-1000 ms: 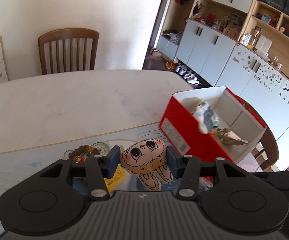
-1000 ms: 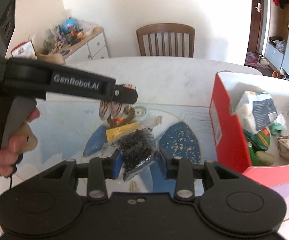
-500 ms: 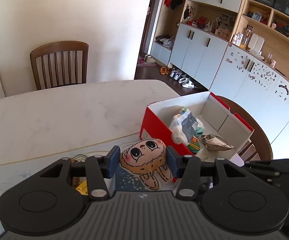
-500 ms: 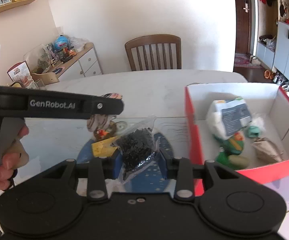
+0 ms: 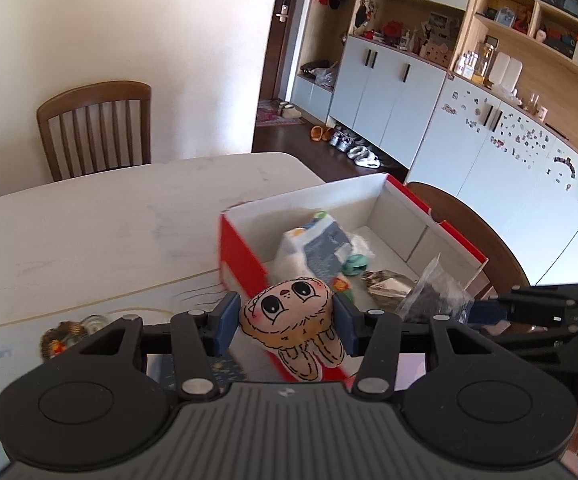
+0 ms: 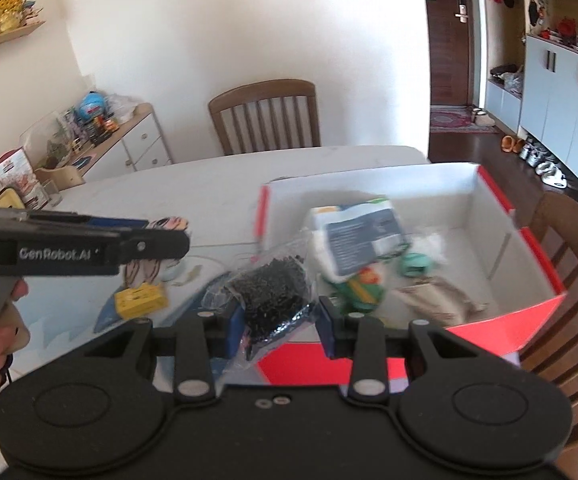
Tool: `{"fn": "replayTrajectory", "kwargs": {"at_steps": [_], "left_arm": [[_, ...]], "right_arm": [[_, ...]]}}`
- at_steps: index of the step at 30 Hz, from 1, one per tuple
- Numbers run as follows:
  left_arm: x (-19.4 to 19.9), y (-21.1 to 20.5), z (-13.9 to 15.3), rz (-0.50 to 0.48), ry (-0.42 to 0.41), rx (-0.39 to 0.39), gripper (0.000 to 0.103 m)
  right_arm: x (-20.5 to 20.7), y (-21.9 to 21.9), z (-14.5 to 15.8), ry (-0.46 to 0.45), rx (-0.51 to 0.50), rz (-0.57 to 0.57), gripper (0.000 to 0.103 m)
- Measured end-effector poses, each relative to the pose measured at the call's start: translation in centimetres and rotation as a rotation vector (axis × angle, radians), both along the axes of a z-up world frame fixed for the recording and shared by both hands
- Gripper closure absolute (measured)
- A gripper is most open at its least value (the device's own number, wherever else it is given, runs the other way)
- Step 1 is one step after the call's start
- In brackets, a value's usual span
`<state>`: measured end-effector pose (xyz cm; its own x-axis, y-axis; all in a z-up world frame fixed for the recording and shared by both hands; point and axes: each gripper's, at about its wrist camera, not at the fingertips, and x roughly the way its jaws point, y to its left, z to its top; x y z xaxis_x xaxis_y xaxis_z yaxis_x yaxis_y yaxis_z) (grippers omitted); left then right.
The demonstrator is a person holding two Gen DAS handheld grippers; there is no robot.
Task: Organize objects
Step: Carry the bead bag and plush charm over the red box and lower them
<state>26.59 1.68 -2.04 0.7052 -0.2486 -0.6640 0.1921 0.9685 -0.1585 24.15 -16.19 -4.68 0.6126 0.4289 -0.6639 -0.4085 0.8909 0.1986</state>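
The red box (image 5: 245,258) is sitting just ahead of both grippers. The left gripper (image 5: 285,322) is clamping the plush doll (image 5: 289,312) over the box's near wall, while the right gripper (image 6: 279,320) is pinching a clear bag of dark bits (image 6: 277,292) between its narrow jaws.

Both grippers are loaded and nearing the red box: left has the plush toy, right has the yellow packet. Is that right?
Not quite. The right gripper holds a clear bag of dark bits, not the yellow packet, which lies on the table; the right wrist view shows this. The rest stands: the left gripper has the plush toy, both near the red box.
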Motion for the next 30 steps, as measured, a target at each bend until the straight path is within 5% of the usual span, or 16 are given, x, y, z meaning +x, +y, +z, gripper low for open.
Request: {"fn": "replayTrajectory", "kwargs": {"at_steps": [15,30], "left_arm": [[4.0,-8.4,-2.9,-0.056,0.08,0.076,0.053],[9.4,-12.6,-6.7,-0.093,0.213,0.165,0.053]], "right_arm": [[5.6,-8.8,-0.8,0.002,-0.018,-0.056,0.067],[13.0,-9.6,-3.3,0.085,-0.056,-0.043,0.067]]}}
